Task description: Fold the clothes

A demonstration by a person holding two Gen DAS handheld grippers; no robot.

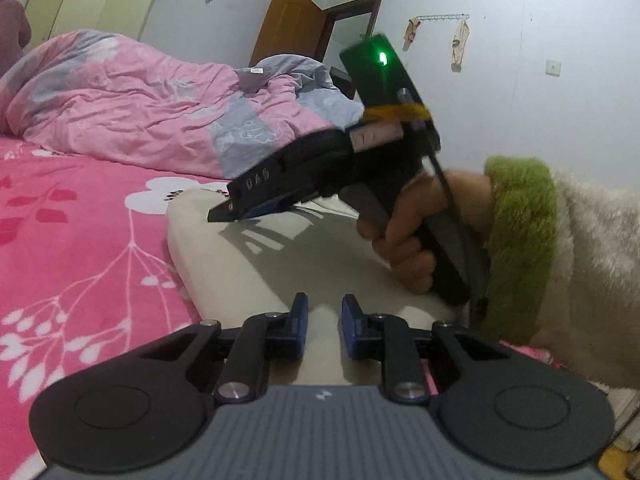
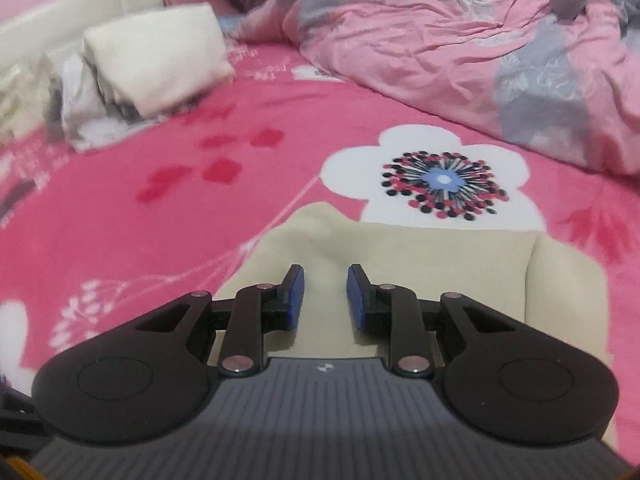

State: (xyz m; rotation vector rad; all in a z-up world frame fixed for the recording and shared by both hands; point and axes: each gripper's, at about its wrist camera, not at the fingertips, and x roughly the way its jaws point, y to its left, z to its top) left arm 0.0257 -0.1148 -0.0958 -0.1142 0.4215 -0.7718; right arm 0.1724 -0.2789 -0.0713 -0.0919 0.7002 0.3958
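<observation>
Nearest to the lens in each wrist view is one two-finger tool, so I count two in all. From the left gripper (image 1: 323,312) I see two blue pads with a clear gap between them, released and holding nothing. The right gripper (image 2: 325,286) looks the same: two blue pads apart, nothing between them.

Both hover above the one cream garment (image 2: 420,256), which lies folded flat on the pink bedsheet (image 2: 168,216) at the near side of the bed. Whether the pads touch the cloth, I cannot tell. In the left view the garment (image 1: 280,268) is partly covered by the right tool's body and its shadow, and its near edge is cut off by the tool under the camera. One hand (image 1: 416,232) holds the handle of that tool; it comes out of one fluffy white sleeve (image 1: 592,264) with a green cuff. One green light (image 1: 382,57) shines on top of the tool.

Just beyond the garment, one big white flower print (image 2: 436,180) is on the sheet, and the garment's far edge hides its lower part. Farther behind the garment lies one crumpled pink and grey duvet (image 2: 460,52). To the far left of the garment is one white pillow (image 2: 160,60), blurred, with some pale crumpled cloth beside it that I cannot make out well.

On the wall beyond the garment hangs one rack (image 1: 440,18) with two small cloth pieces, too small to identify.
</observation>
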